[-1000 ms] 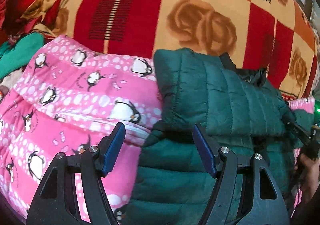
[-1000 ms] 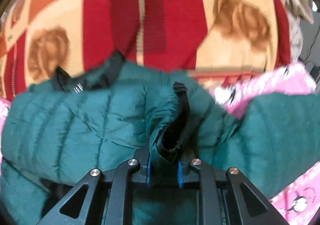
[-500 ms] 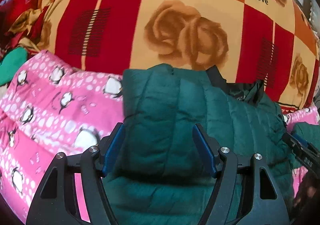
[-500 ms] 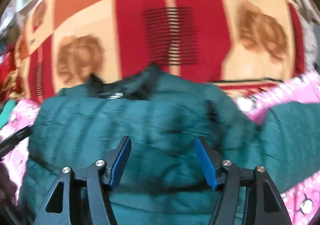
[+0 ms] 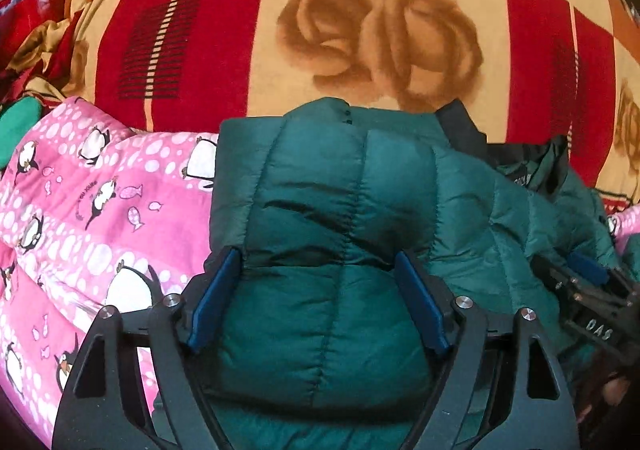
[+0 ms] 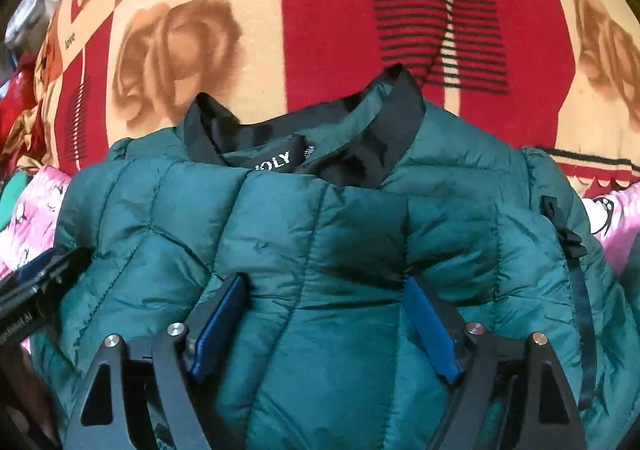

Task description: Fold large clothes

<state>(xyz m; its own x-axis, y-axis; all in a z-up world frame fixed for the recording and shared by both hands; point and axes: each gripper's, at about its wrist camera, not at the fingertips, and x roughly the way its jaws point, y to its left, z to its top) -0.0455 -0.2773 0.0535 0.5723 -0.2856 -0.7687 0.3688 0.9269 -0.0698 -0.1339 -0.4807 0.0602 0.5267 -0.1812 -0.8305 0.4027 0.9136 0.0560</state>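
Observation:
A dark green quilted puffer jacket (image 5: 320,234) lies on the bed, partly folded, its black collar and label (image 6: 280,160) facing up in the right wrist view (image 6: 320,250). My left gripper (image 5: 318,270) is open, its blue pads straddling a puffy folded part at the jacket's left side. My right gripper (image 6: 324,298) is open and empty, its pads resting on the jacket just below the collar. The right gripper shows at the right edge of the left wrist view (image 5: 584,290); the left gripper shows at the left edge of the right wrist view (image 6: 36,282).
A pink penguin-print quilt (image 5: 80,218) lies under and to the left of the jacket, and shows at the right too (image 6: 612,218). A red, orange and cream rose-pattern blanket (image 5: 360,30) covers the bed behind. A heap of red and green fabric (image 5: 24,50) lies far left.
My right gripper let go of the jacket fold it was shut on and opened, now over the jacket below the collar. My left gripper moved right from the quilt's edge onto the jacket.

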